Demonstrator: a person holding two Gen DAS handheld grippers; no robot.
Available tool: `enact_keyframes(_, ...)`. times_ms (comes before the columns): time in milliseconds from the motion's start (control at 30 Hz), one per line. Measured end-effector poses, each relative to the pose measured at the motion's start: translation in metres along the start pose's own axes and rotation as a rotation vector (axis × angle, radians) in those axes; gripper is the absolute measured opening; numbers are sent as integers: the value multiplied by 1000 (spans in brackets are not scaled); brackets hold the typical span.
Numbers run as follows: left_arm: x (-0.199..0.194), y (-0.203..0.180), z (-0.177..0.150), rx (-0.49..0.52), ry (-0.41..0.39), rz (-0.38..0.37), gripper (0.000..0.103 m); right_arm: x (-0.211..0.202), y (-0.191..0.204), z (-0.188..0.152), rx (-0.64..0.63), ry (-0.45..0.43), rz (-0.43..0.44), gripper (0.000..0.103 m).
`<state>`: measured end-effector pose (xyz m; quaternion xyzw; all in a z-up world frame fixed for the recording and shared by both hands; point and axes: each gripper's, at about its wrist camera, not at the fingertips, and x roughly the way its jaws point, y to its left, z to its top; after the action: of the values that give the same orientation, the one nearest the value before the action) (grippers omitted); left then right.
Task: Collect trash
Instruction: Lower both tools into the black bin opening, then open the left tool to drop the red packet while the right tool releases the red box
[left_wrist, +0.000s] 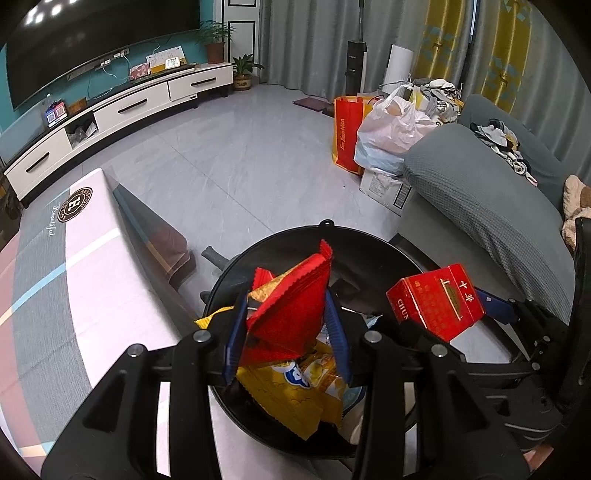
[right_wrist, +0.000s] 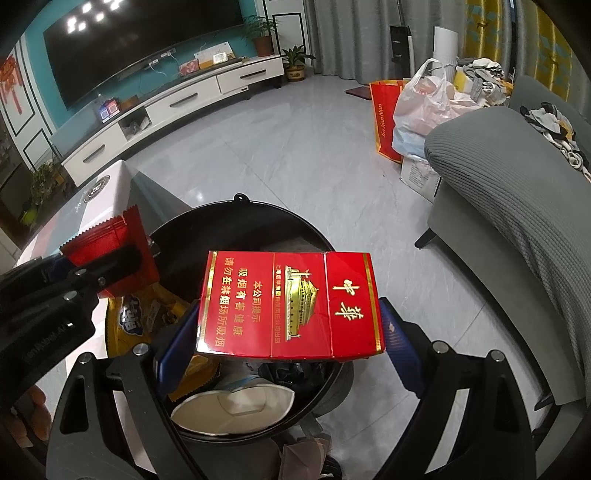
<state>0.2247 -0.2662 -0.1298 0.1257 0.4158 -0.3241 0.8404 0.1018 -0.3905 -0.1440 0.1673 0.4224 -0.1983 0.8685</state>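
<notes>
My left gripper (left_wrist: 286, 325) is shut on a red snack wrapper (left_wrist: 291, 306) and holds it over the round black trash bin (left_wrist: 325, 230). My right gripper (right_wrist: 288, 332) is shut on a red cigarette box (right_wrist: 291, 304), also over the bin (right_wrist: 243, 205). The box shows in the left wrist view (left_wrist: 436, 302) and the wrapper in the right wrist view (right_wrist: 110, 254). Inside the bin lie a yellow chip bag (left_wrist: 295, 391), which also shows in the right wrist view (right_wrist: 147, 314), and a white paper bowl (right_wrist: 232, 410).
A table with a patterned cloth (left_wrist: 55, 280) stands left of the bin. A grey sofa (left_wrist: 491, 206) is on the right, with bags (left_wrist: 388, 129) and a carton beside it. A white TV cabinet (left_wrist: 122, 110) lines the far wall across open tiled floor.
</notes>
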Motion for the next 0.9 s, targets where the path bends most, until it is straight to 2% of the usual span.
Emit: enact_keyframes(900,-5,2,-2,3,6,8,42,0,5,-2,-19,15,1,89)
